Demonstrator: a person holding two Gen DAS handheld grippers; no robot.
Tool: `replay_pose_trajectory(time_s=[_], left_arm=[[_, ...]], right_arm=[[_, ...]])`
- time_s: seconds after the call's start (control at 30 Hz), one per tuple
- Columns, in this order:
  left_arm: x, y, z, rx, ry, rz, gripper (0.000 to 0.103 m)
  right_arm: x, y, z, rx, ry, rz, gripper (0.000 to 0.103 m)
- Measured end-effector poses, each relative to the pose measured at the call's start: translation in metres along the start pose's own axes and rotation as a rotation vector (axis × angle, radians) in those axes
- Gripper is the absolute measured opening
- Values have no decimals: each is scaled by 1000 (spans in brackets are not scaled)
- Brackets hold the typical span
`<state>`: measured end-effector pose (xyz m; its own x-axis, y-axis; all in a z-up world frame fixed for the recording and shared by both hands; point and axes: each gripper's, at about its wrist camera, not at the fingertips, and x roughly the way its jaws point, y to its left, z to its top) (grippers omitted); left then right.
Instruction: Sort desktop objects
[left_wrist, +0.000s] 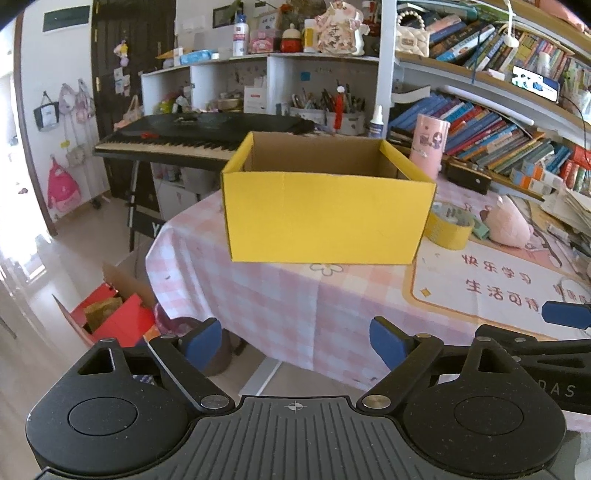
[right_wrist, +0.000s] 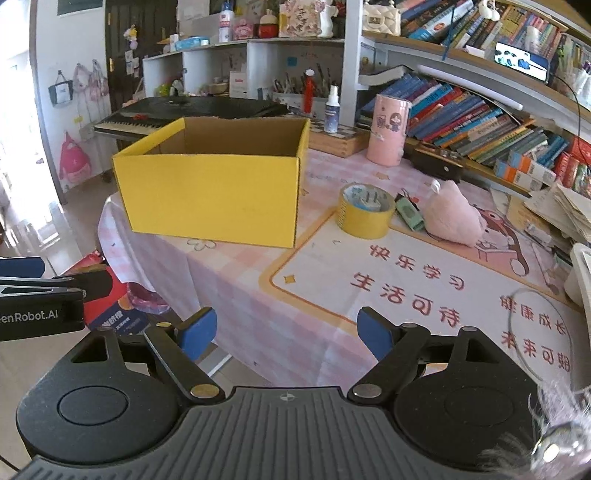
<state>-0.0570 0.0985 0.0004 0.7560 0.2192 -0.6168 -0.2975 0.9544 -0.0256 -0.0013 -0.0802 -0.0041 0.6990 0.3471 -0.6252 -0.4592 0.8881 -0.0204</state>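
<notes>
An open yellow cardboard box (left_wrist: 325, 214) (right_wrist: 210, 195) stands on the pink checked tablecloth (left_wrist: 280, 295), nothing visible inside it. To its right lie a yellow tape roll (right_wrist: 365, 210) (left_wrist: 448, 223), a small green object (right_wrist: 409, 216) and a pink plush toy (right_wrist: 452, 218) (left_wrist: 511, 223). My left gripper (left_wrist: 295, 345) hangs open over the table's near edge, short of the box, with nothing between its blue pads. Over the printed desk mat (right_wrist: 406, 280), my right gripper (right_wrist: 286, 332) is open too and holds nothing. Each gripper shows at the edge of the other's view.
A pink cylinder (right_wrist: 388, 129) and a spray bottle (right_wrist: 331, 110) stand behind the box. Rows of books (right_wrist: 480, 125) and paper stacks (right_wrist: 561, 210) crowd the right side. A keyboard piano (left_wrist: 166, 144) stands beyond the table. Red boxes (left_wrist: 114, 317) sit on the floor at left.
</notes>
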Motion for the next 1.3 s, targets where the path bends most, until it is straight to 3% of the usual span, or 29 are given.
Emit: replay_pose_trajectory(time_s=[0.67,1.3], left_arm=[[13,-55,1,140,27,-182,90],[35,-114,14,221,35,-275,90]], right_arm=[[-16,-47,-23,125,36,-150,82],[-9,-100,-19,176,52,-228,82]])
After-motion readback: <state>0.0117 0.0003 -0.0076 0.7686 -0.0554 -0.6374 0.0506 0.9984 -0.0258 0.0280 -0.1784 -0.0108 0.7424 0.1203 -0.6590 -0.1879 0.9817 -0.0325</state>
